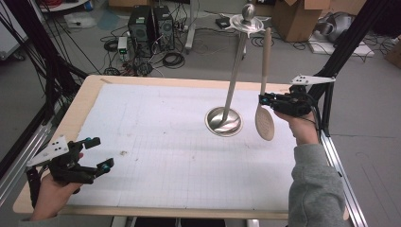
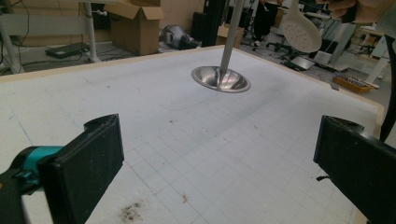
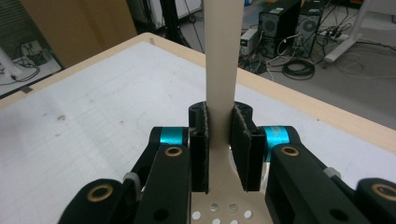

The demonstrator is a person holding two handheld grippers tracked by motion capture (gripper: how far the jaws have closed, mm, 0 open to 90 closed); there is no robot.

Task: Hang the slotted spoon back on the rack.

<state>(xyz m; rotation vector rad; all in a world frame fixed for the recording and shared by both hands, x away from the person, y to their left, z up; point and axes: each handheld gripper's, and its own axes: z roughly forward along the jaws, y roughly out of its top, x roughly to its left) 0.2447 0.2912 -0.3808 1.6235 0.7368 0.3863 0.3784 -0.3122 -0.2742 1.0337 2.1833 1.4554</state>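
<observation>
Steel stand [image 1: 226, 118] mid-right, open mat [image 1: 156, 142] leftward

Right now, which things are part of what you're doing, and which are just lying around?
Part of the job:
- slotted spoon, clamped in the right gripper
- metal stand with hooks on top, next to the spoon

Just lying about:
- left gripper, open and holding nothing
- computer towers and cables on the floor
- cardboard boxes

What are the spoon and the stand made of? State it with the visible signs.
Spoon: looks like matte beige plastic, perhaps pale wood; its flat, even, glossless surface with neat round holes shows in the right gripper view, clamped in the right gripper.
Stand: polished metal, likely steel; its dished base and rod give mirror-like reflections.
</observation>
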